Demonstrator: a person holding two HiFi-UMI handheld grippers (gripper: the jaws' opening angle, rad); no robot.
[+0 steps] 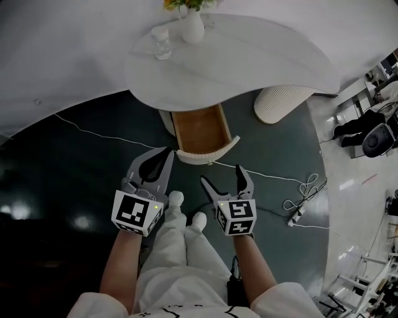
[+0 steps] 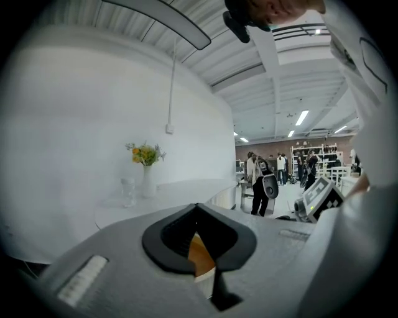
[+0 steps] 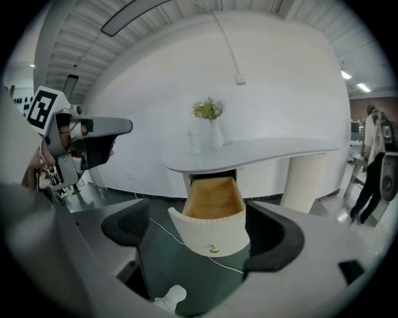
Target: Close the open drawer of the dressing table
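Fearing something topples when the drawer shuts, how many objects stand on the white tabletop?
2: a white vase of yellow flowers at the far edge, and a clear glass just left of it. Nothing looks hidden.

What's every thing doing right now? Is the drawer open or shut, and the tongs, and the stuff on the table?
Drawer: open, pulled well out, nothing seen inside.
Left tongs: shut, tips together, holding nothing.
Right tongs: open, empty, short of the drawer front.
Vase: upright on the dressing table, flowers in it.
Glass: upright beside the vase.
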